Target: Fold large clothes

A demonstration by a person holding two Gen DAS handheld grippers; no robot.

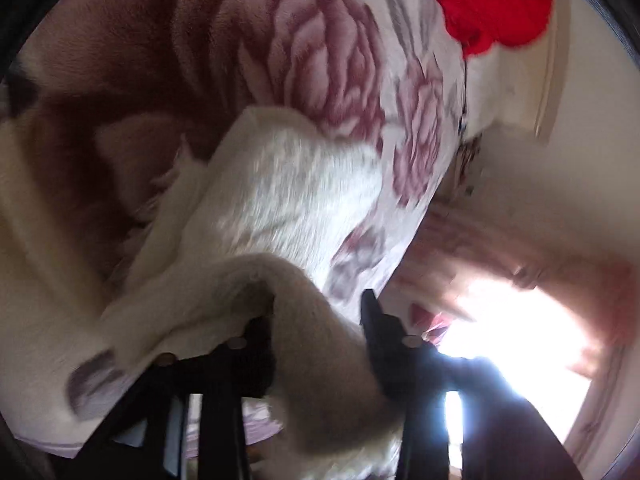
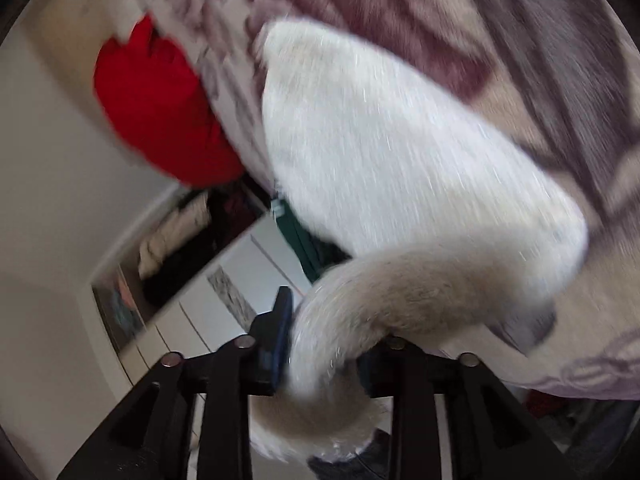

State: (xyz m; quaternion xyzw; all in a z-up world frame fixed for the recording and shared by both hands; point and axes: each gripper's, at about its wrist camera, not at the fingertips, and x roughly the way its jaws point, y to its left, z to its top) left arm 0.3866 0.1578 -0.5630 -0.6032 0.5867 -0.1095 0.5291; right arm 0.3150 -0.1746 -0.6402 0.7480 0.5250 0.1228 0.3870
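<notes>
Both grippers are holding up a thick, fuzzy blanket (image 1: 304, 184), cream on one face and printed with big mauve roses on the other. A bulky folded edge of it is running between the fingers of the left gripper (image 1: 320, 320), which are standing partly spread and pinching that thick roll. The right gripper (image 2: 324, 328) is doing the same on its own stretch of edge, its fingers part-way apart and filled with the cream pile. The rest of the blanket is hanging and billowing just beyond both tools, filling most of each view.

A red cushion (image 2: 160, 112) is lying just beside the blanket, touching its far edge as far as I can tell. A white cabinet (image 2: 240, 280) is standing well behind the blanket, and a bright window (image 1: 512, 320) is glaring beside the blanket in the left view.

I judge slipping to be the main risk: the roll is plump and soft, so the grip may be catching only the outer pile, and the weight of the hanging cloth could be dragging the edge out. A swinging corner might also be snagging the red cushion.

No brand, label or writing is readable anywhere.
</notes>
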